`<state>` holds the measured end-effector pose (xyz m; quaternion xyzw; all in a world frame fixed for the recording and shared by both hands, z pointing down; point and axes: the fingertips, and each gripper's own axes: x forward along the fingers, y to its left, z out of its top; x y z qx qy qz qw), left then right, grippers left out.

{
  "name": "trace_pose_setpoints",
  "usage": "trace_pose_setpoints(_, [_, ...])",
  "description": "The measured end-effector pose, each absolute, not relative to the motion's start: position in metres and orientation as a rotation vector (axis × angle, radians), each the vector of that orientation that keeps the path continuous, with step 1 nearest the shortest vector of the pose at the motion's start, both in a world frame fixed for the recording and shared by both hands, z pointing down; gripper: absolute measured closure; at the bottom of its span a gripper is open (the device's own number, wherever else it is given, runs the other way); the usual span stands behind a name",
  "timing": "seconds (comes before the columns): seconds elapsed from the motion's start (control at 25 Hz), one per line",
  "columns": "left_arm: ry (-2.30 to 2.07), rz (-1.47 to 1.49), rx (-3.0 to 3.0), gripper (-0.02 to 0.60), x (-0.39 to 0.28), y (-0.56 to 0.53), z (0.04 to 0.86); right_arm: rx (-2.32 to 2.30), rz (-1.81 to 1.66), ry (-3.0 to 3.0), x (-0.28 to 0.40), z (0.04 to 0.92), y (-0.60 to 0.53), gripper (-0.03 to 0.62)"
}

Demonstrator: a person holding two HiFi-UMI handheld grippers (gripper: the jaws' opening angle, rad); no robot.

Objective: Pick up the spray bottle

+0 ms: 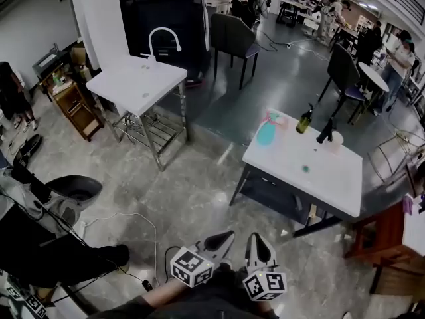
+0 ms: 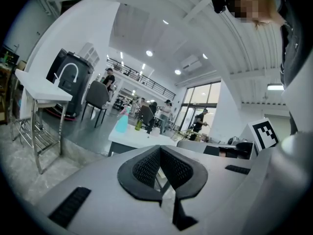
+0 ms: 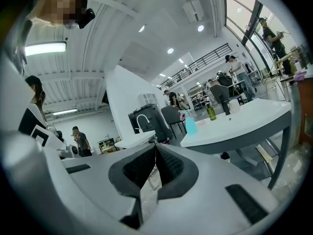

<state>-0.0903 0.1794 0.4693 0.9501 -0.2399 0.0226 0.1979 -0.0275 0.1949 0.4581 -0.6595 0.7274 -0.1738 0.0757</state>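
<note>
At the lower edge of the head view, the left gripper (image 1: 228, 235) and the right gripper (image 1: 256, 238) lie side by side over a grey floor (image 1: 199, 191). Both point up-frame toward a white counter (image 1: 332, 185) that stands well apart from them.

- **Task object:** the spray bottle (image 1: 266, 131), teal with a pinkish top, stands upright at the counter's far left corner, untouched by either gripper.
- **Neighbouring objects:** along the same far edge, to its right, stand a dark green bottle (image 1: 305, 119), a black bottle (image 1: 325, 130) and a white cup (image 1: 337, 139).
- **Second counter:** a separate white sink counter (image 1: 136, 85) with an arched faucet (image 1: 165, 37) stands to the left.
- **Left gripper view:** the jaws are closed, the ribbed pads meet at their tips and nothing lies between them. The spray bottle appears small in the distance, above and left of the jaws.
- **Right gripper view:** the jaws are likewise closed and empty. The spray bottle appears above and right of them, on the counter's near end.
</note>
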Motion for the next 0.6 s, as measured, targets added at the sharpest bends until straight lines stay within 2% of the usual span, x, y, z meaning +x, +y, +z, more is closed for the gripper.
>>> trace_pose_setpoints(0.6, [-0.745, 0.084, 2.624, 0.577, -0.076, 0.154, 0.478, -1.892, -0.535, 2.255, -0.018, 0.46, 0.164, 0.586])
